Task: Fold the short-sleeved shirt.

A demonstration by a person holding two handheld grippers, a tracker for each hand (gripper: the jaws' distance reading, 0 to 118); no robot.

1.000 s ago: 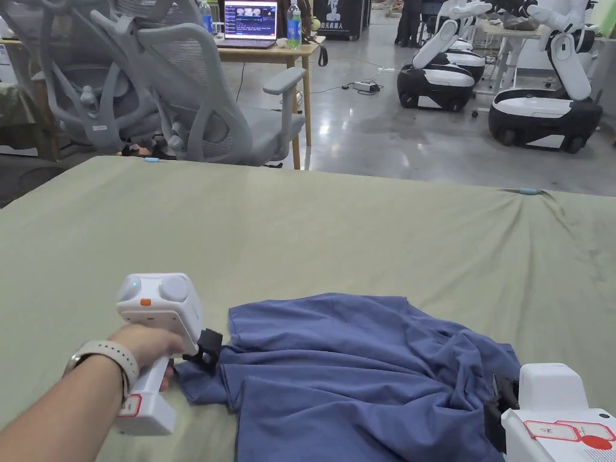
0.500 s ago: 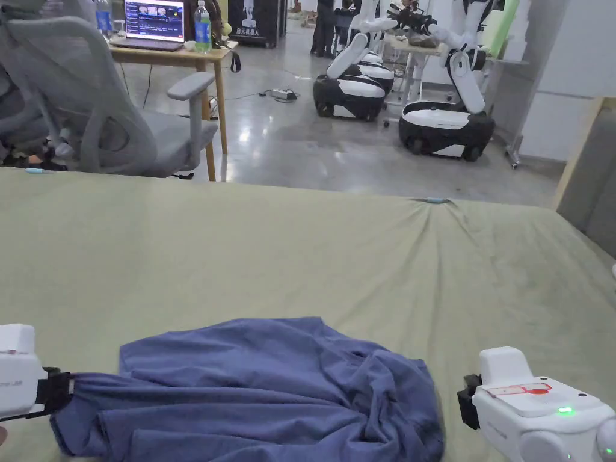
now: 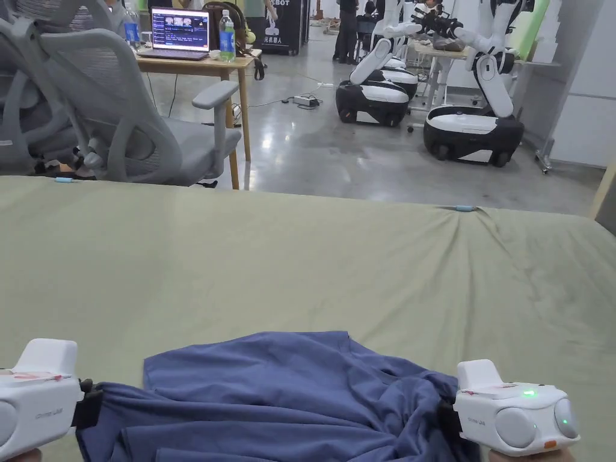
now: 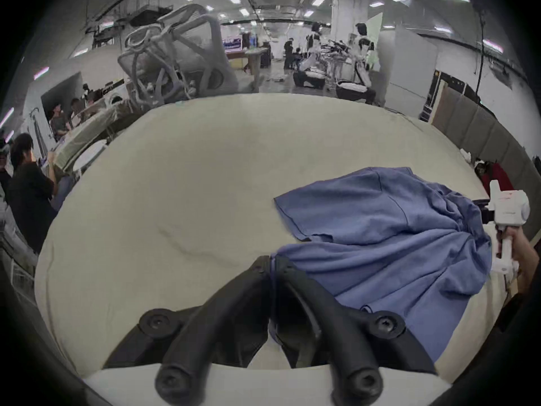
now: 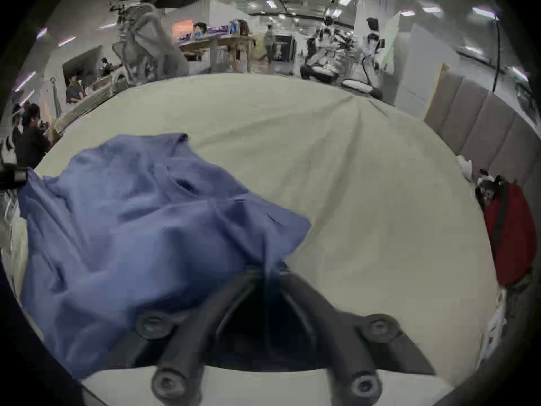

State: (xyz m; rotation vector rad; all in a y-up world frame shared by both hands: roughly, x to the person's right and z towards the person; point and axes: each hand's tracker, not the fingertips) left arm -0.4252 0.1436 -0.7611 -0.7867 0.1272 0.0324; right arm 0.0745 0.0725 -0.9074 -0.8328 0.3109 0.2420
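Both grippers, left [image 4: 270, 263] and right [image 5: 265, 269], clenched on shirt [image 3: 289, 391] edges. Judgement: pull apart evenly, keeping cloth between the fingers taut, flat on the counter [image 3: 301, 252]

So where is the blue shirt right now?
The blue shirt lies crumpled on the green sheet, low in the head view, pinched between the left gripper and the right gripper.

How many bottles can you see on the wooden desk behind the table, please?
2. One bottle with a green label stands right of the laptop; another bottle stands left of it. Others may be hidden behind the chair.
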